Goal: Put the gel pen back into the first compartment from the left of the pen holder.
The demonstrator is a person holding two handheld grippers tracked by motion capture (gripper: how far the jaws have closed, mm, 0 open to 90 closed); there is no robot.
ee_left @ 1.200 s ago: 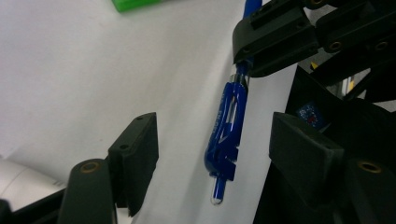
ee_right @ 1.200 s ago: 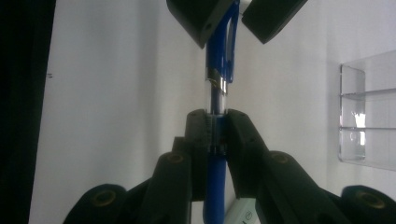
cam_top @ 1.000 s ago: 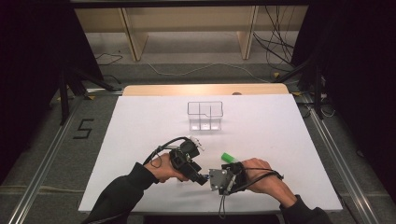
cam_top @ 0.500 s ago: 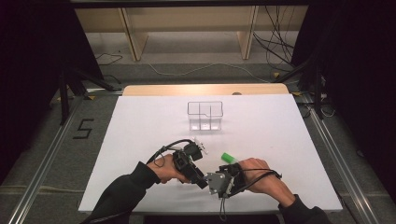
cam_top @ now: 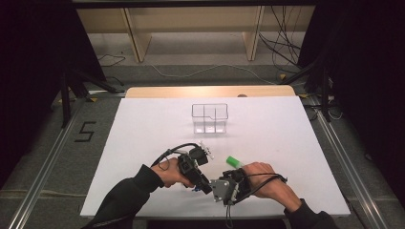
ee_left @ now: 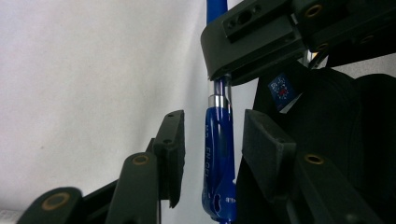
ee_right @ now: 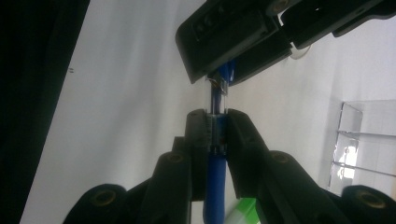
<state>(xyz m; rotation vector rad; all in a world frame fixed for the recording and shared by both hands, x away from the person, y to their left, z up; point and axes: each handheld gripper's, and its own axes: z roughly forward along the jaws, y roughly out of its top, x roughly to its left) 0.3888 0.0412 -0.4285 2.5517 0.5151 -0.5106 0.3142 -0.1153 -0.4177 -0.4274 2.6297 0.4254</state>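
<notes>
Covering the table, white sheet; right gripper clamps blue pen, left gripper parted.

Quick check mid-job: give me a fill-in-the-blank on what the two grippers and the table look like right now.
1. The right gripper is shut on a ____ pen.
2. The left gripper has its fingers ____ on either side of the pen, not touching it.
3. The small object lying on the table beside the right hand is ____ in colour.

Missing words: blue; open; green.
</notes>
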